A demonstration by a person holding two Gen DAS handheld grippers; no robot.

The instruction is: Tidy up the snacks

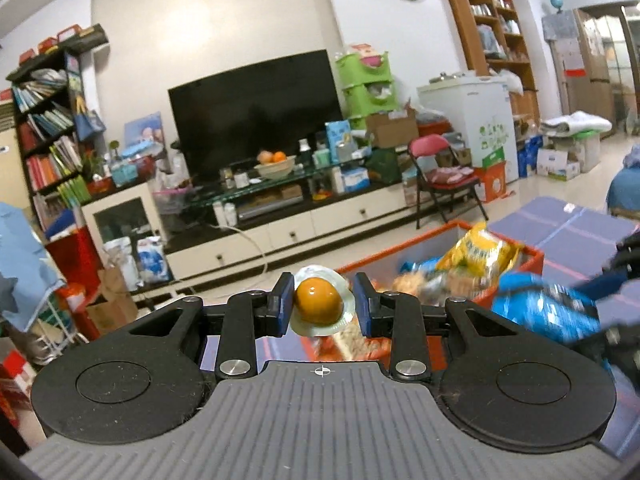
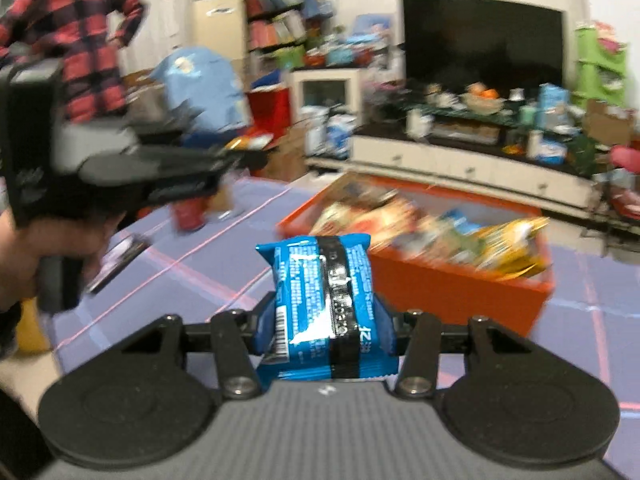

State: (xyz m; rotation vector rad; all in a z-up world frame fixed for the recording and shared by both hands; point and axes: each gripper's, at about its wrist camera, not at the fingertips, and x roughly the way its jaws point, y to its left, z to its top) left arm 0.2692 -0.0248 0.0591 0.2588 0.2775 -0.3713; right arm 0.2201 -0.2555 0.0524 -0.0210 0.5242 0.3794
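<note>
While left gripper [image 1: 322, 307] clamps jelly cup [image 1: 320, 305], right gripper [image 2: 322, 322] squeezes blue packet [image 2: 320, 300], orange box [image 2: 460, 280] beyond.

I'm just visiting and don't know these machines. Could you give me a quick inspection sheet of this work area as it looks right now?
Surface: purple cloth with pink lines.
Job's things: orange box full of snack packets; yellow packet at the top of the pile.
Clutter: a dark flat packet lies on the cloth, blurred.
Claws: left claw holds an orange jelly cup; right claw is clamped on a blue snack packet.
Cables: a white cable hangs by the TV cabinet.
Surroundings: black TV, bookshelf, red folding chair, person in a red checked coat.
</note>
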